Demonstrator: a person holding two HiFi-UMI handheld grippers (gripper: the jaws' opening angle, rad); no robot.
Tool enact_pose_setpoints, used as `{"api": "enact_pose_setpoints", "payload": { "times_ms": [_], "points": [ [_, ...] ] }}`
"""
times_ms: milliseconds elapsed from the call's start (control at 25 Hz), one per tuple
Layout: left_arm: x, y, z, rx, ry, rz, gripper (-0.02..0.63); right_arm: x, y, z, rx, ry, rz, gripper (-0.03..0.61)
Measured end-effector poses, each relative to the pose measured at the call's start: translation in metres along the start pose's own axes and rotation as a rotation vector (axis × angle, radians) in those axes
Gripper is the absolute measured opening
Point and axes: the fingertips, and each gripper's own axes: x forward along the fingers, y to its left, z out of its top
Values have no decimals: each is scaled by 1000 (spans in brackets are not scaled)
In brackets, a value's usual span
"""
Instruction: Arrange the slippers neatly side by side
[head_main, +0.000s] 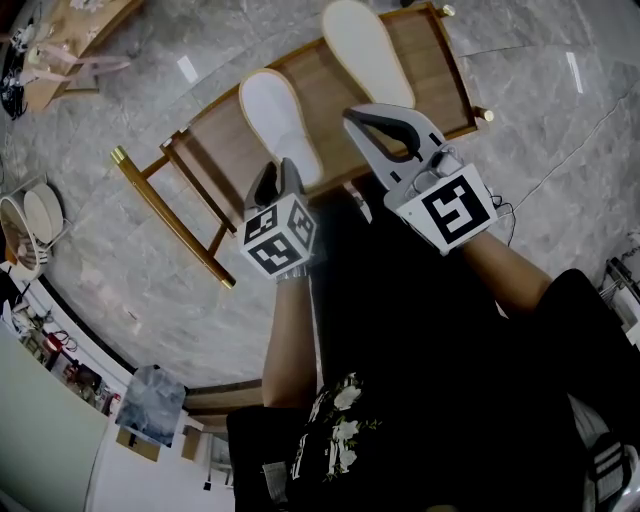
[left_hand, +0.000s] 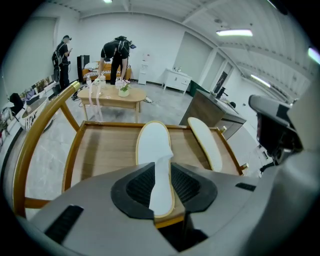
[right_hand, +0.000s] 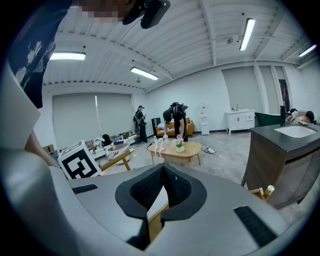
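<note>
Evidently light and floppy, the near slipper (left_hand: 152, 142) sits under the left hand-held gripper (left_hand: 161, 170), jaws parted, the far slipper (head_main: 368, 50) just ahead of the clenched, empty right hand-held gripper (right_hand: 162, 172); best pinch the probably firmer sole rim (left_hand: 138, 147).

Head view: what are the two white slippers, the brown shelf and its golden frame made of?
Left white slipper and right white slipper: soft matte cloth by the look, thin yellowish trim round the sole. Brown shelf board: wood or wood-look laminate, faint grain, low sheen. Golden frame: glossy rails, shiny end caps, probably metal, possibly lacquered wood.
</note>
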Motion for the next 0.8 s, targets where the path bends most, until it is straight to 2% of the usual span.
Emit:
{"api": "enact_pose_setpoints", "payload": {
  "times_ms": [200,360,520,640,800],
  "points": [
    [-8,-3,10,40,-35,-36,63,-1,-2,-2,-22,20,-58,-2],
    [-16,10,20,71,-65,-49,26,5,5,1,31,5,-104,-2],
    [-26,14,21,77,-83,-72,5,0,15,-2,13,31,-130,-2],
    [-33,14,26,137,-113,-84,3,-2,20,-3,6,34,-155,-2],
    [-40,8,27,178,-165,-155,2,-10,29,0,-2,24,-184,-2]
  ]
}}
